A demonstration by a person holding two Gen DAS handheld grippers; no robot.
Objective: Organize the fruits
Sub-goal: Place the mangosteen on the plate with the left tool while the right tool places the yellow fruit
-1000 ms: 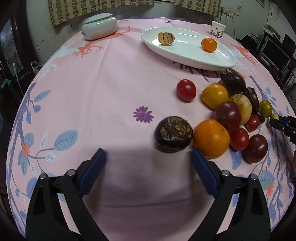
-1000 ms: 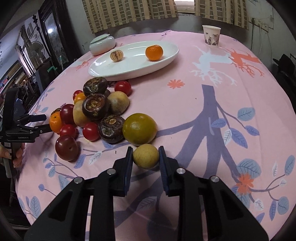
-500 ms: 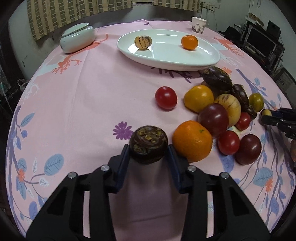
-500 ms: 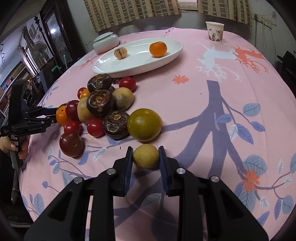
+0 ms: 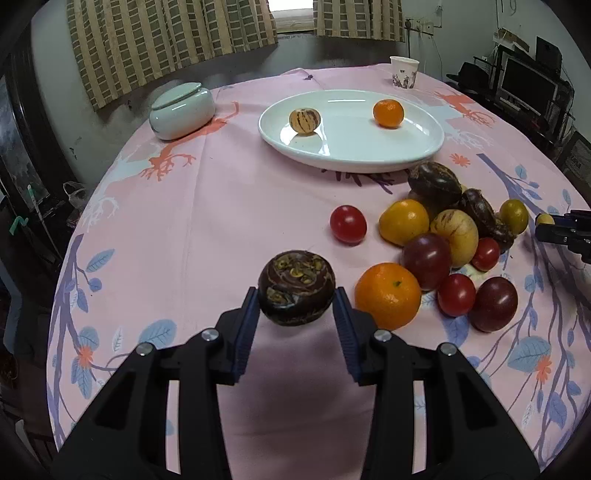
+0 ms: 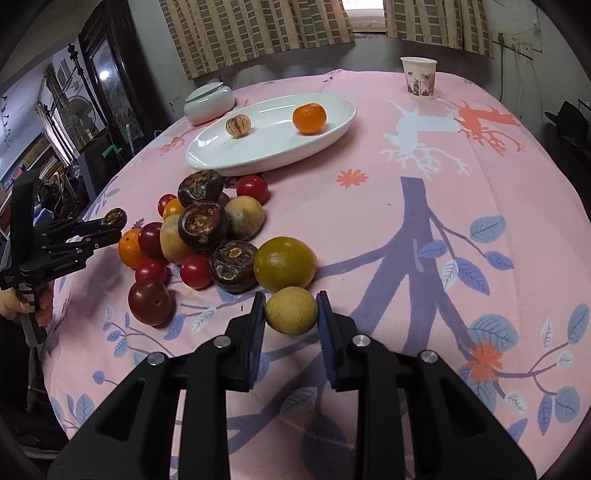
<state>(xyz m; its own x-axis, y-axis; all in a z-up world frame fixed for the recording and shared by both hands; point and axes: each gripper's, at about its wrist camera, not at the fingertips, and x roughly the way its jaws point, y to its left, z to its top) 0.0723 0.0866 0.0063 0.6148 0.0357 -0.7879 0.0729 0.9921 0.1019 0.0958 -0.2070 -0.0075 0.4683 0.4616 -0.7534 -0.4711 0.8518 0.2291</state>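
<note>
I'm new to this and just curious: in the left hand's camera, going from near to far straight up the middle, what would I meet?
left gripper → dark brown fruit it holds → red tomato → white plate → striped fruit on the plate → paper cup

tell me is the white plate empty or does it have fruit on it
Not empty: the white plate holds two fruits, a striped tan one and a small orange.

Non-task items on and around table.
Pink tablecloth [image 5: 229, 206] with purple branch, blue leaf and coral deer prints covers the table. Pale green lidded ceramic jar [image 5: 181, 110] sits at 10 o'clock; patterned paper cup [image 6: 419, 78] stands upright at 1 o'clock near the far edge. Checked curtains [image 5: 166, 33] hang at 12 o'clock. Dark monitor [image 5: 527, 85] at 2 o'clock.
</note>
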